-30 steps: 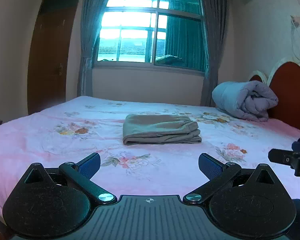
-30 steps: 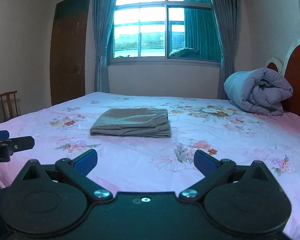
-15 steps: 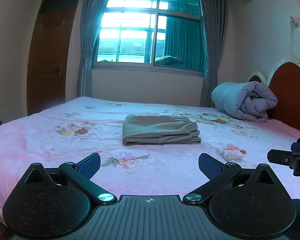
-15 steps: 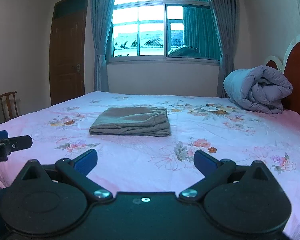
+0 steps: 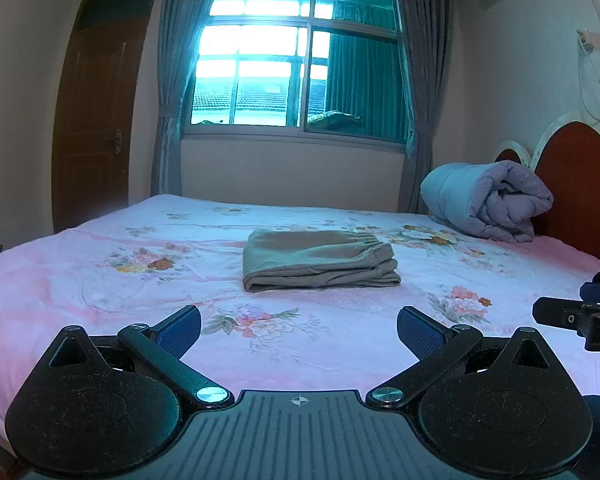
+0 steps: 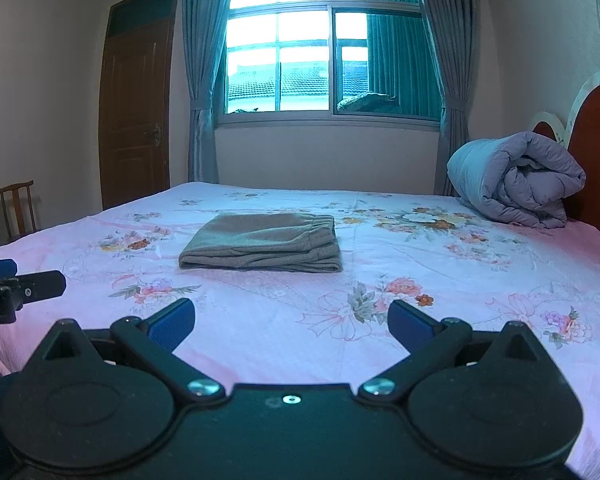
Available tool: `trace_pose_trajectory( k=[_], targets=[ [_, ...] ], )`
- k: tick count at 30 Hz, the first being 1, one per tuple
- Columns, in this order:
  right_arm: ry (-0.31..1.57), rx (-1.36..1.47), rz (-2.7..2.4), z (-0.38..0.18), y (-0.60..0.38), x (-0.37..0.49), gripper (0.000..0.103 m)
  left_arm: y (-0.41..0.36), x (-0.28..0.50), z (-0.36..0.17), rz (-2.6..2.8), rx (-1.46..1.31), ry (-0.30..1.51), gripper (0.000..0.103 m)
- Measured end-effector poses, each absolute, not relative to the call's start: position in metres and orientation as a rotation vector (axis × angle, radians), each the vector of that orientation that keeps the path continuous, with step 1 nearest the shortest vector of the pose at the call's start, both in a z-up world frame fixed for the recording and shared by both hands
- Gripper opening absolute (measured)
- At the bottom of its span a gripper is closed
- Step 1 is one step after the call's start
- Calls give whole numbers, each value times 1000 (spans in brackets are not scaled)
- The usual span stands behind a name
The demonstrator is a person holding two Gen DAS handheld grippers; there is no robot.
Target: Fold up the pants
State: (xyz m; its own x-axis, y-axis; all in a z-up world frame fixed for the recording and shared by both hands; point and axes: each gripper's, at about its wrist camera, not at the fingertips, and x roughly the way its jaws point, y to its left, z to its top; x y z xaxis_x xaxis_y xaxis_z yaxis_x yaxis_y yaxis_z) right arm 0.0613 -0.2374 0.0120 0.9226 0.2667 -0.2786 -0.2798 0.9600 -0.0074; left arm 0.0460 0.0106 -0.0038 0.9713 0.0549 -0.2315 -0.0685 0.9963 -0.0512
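Observation:
Grey-brown pants (image 5: 318, 258) lie folded into a neat rectangle in the middle of the bed (image 5: 100, 280), elastic waistband toward the far right corner. In the right wrist view the same pants (image 6: 260, 248) sit left of centre. My left gripper (image 5: 298, 330) hovers open above the near edge of the bed, well short of the pants, with nothing between its blue pads. My right gripper (image 6: 290, 324) is open too and holds nothing, equally far back. Each gripper's tip shows at the edge of the other's view.
A rolled grey-lilac quilt (image 5: 488, 204) rests against the red headboard (image 5: 576, 184) at the far right. A window with curtains (image 5: 300, 76) faces me; a brown door (image 5: 96, 112) is at left. A wooden chair (image 6: 18, 208) stands left of the bed.
Both views have drifted very slightly; the pants stay put and both grippers remain open.

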Motion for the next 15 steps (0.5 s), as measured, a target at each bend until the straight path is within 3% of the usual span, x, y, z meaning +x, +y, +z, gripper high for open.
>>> trace_pose_trajectory(
  k=[15],
  targets=[
    [284,-51,283,11,-238,63,97,11,46,-2,62,-58,235,103]
  ],
)
